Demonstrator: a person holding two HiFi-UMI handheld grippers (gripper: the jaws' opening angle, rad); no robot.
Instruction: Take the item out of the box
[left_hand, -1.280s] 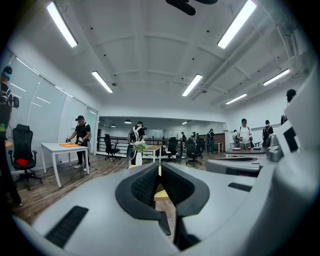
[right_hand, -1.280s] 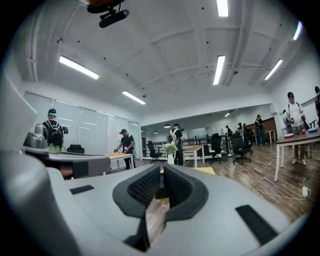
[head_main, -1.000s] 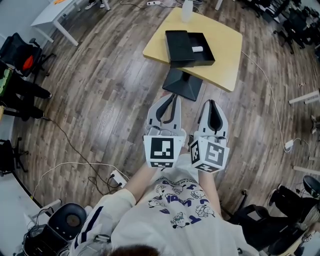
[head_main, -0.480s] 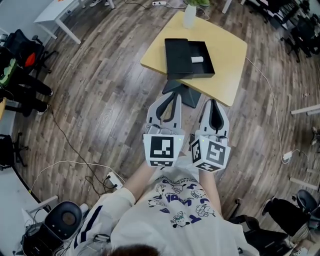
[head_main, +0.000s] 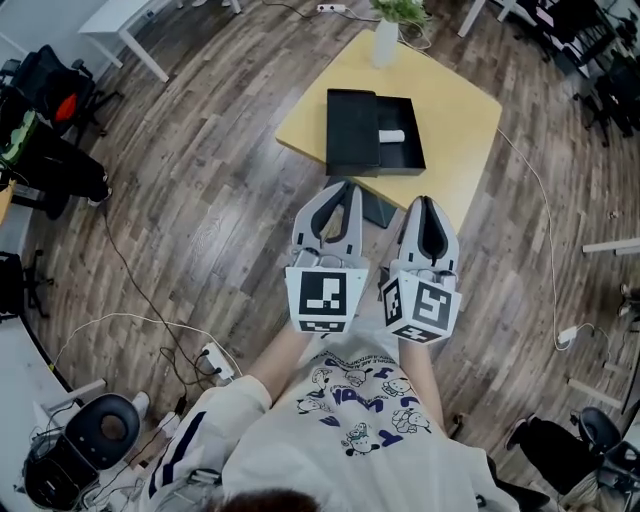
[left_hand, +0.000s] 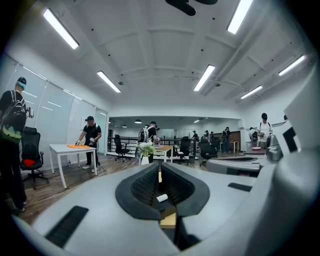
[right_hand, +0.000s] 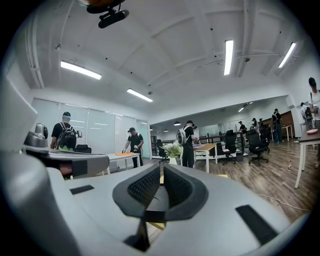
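Observation:
A black box (head_main: 398, 147) lies open on the yellow table (head_main: 455, 120), with its black lid (head_main: 350, 130) at its left side. A small white item (head_main: 392, 136) rests inside the box. Both grippers are held level over the wooden floor, short of the table's near edge and apart from the box. My left gripper (head_main: 343, 187) is shut and empty. My right gripper (head_main: 427, 203) is also shut and empty. In the left gripper view the white item (left_hand: 161, 198) shows through the hollow behind the closed tips of the left gripper (left_hand: 160, 170). The right gripper (right_hand: 161, 170) points at the table.
A white vase with a plant (head_main: 385, 40) stands at the table's far edge. The table's black base (head_main: 378, 208) sits just ahead of the grippers. Cables and a power strip (head_main: 212, 357) lie on the floor at left. Office chairs (head_main: 50, 100) and people stand around the room.
The table and box have come nearer and lower in the head view as both grippers moved forward together. Both sets of jaws stayed shut.

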